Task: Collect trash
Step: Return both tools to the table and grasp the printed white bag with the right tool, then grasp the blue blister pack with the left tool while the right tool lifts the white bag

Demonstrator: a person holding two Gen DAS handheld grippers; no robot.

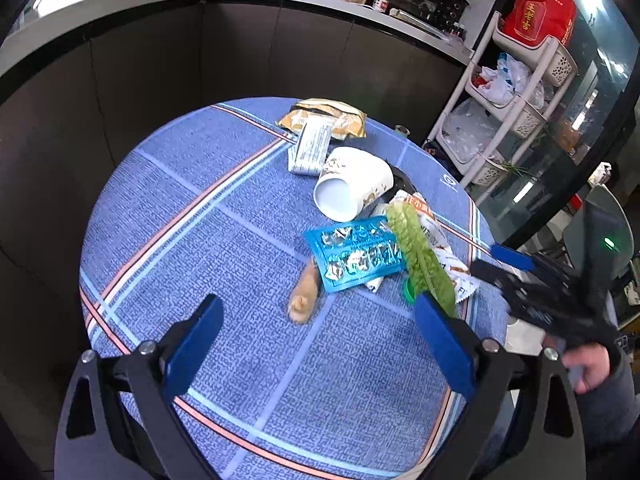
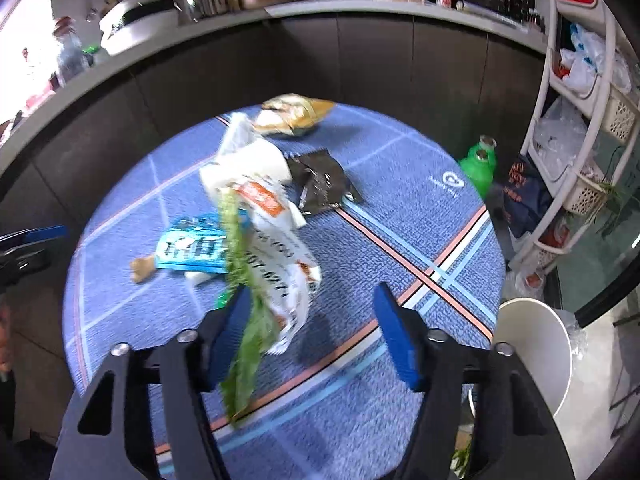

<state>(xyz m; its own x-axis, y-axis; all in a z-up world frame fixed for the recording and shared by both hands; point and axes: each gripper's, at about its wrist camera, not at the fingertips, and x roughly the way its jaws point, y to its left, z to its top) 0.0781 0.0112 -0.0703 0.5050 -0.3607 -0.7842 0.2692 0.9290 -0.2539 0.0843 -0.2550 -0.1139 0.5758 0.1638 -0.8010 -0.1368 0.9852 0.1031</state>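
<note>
Trash lies in a heap on the round table's blue cloth: a blue blister pack, a green lettuce leaf across a white snack wrapper, a tipped white cup, folded paper, a gold bag and a tan food scrap. My left gripper is open above the cloth, just short of the scrap. My right gripper is open, its jaws partly apart. The blurred leaf crosses its left finger's inner face; I cannot tell whether they touch.
A black wrapper lies beyond the heap. A green bottle stands past the table's far right edge. A white round bin sits below the right edge. Basket shelves stand at right, a dark counter wall behind.
</note>
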